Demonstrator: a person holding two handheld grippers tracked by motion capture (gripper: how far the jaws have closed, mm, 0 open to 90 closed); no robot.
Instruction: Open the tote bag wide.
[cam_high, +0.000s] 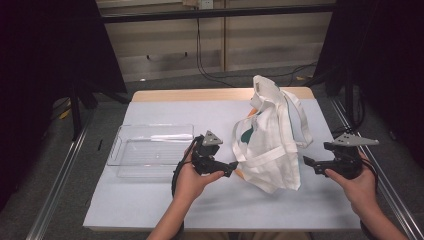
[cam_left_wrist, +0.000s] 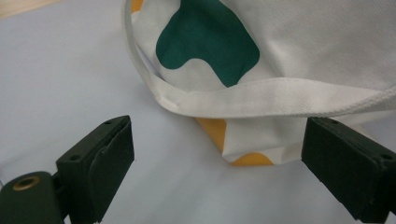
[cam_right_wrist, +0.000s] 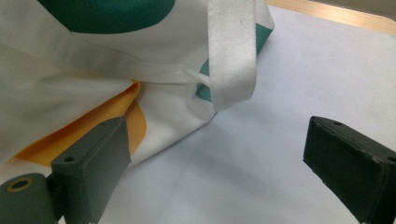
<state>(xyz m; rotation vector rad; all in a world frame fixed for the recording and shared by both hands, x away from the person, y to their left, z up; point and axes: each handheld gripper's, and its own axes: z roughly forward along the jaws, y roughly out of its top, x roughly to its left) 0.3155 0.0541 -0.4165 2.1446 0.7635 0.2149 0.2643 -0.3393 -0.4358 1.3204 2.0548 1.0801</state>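
White tote bag (cam_high: 270, 142) with green and orange patches slumped right of centre on the pale table (cam_high: 150, 200). Left gripper (cam_high: 231, 167) just left of it, jaws wide apart, empty. Right gripper (cam_high: 306, 162) just right, likewise spread, empty. Clear plastic tray (cam_high: 150, 150) centre left.

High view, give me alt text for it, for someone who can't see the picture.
A person's two hands each hold a black gripper, the left gripper and right gripper, both open and empty, on either side of a crumpled white tote bag with green and orange patches on a pale table. A clear plastic tray sits to the left of the bag.
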